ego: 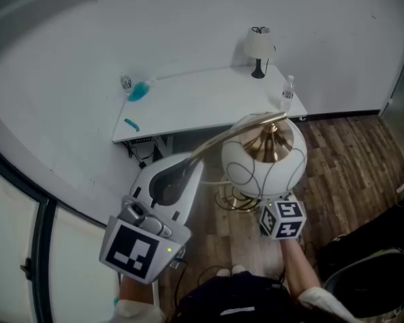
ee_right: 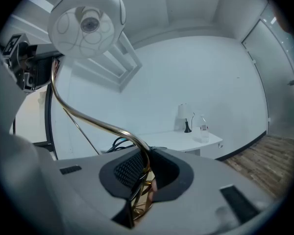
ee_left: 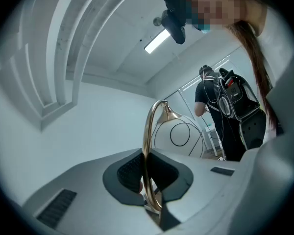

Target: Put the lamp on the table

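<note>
A lamp with a white globe shade point(ego: 262, 161) marked with thin black loops and a curved gold arm point(ego: 222, 140) hangs above the wooden floor, in front of the white table point(ego: 202, 103). My left gripper point(ego: 178, 173) is shut on the gold arm point(ee_left: 148, 151), which runs up between its pads to the globe point(ee_left: 179, 133). My right gripper point(ego: 268, 206) sits under the globe, shut on the lamp's gold stem point(ee_right: 139, 180) near its wire base. In the right gripper view the globe point(ee_right: 86, 21) hangs overhead.
On the table stand a small white-shaded lamp point(ego: 258, 46), a water bottle point(ego: 287, 93) at its right corner, a blue object point(ego: 139, 91) and a teal pen point(ego: 131, 124). Cables point(ego: 145, 152) hang under it. A person point(ee_left: 225, 116) stands behind me.
</note>
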{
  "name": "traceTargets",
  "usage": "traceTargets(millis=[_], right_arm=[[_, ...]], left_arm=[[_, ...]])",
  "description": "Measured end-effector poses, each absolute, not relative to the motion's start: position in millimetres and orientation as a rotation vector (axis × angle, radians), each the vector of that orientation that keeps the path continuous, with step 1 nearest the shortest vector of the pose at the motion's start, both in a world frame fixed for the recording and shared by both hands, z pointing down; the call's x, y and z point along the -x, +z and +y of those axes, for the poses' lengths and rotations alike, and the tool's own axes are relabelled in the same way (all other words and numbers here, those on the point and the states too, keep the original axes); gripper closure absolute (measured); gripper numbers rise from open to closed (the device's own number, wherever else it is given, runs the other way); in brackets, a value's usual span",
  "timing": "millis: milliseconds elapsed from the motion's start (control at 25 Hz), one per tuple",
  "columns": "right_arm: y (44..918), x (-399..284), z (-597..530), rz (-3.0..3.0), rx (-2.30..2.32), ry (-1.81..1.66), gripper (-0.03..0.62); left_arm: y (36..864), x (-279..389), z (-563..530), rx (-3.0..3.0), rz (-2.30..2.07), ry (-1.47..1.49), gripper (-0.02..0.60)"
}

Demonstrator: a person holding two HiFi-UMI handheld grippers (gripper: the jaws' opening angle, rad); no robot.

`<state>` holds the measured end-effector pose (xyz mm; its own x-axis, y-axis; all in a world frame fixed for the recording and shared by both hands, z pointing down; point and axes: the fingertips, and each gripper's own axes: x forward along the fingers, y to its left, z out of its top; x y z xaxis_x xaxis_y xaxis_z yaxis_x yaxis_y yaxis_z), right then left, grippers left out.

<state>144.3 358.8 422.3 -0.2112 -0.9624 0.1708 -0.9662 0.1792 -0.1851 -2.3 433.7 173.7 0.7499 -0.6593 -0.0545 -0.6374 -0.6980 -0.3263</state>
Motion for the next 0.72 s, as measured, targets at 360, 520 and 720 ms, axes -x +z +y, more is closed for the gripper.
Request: traceTargets(millis=[360, 520, 720], right_arm=[[420.9, -146.7, 342.2, -2.433, -1.939, 0.388, 0.556], [422.0, -146.1, 334.4, -2.449, -1.920, 0.375, 0.556], [422.6, -143.9, 325.9, -2.460, -1.897, 0.371, 0.556]], left_arm=[[170.0, -5.1, 422.2, 2.582, 1.056, -0.102, 0.566], [172.5, -4.1, 417.6, 2.568, 1.084, -0.097, 0.566], [173.9, -1.7, 408.7, 2.567, 1.113, -0.097, 0.568]])
